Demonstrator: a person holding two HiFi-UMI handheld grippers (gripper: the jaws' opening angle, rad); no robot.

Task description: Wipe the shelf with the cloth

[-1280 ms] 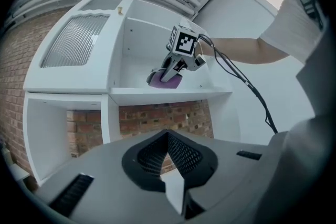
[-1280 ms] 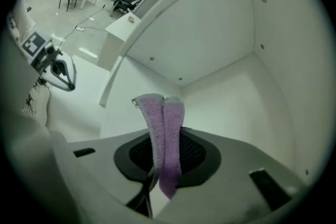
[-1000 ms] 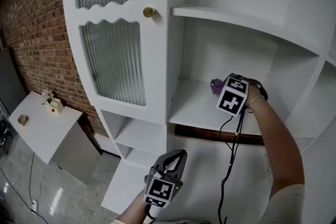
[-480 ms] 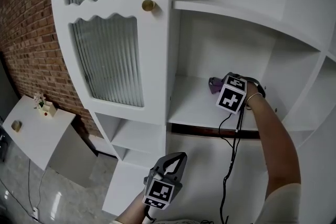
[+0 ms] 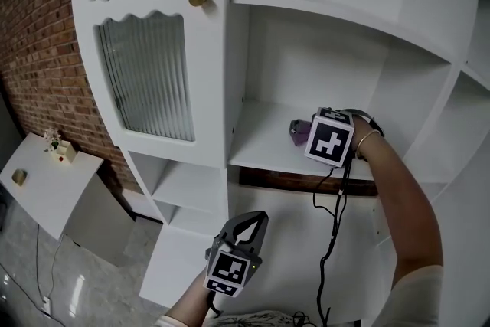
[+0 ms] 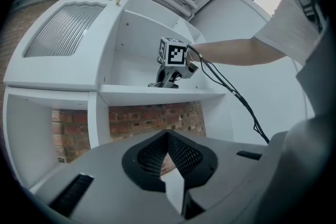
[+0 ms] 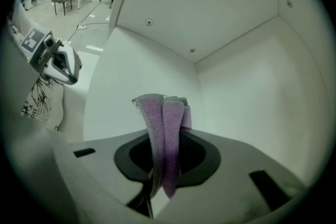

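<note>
cloth (image 7: 167, 128), folded, is clamped in the right hand-held gripper (image 7: 164, 162) over the shelf (image 5: 264, 148).

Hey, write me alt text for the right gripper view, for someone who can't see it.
The right gripper clamps a folded purple cloth, which sticks out past its jaws toward the inner corner of a white shelf compartment. At upper left, outside the compartment, the left gripper shows with its marker cube.

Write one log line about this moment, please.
right tool: shut on cloth | cloth: purple, at open shelf | left tool: shut, empty, below shelf
</note>
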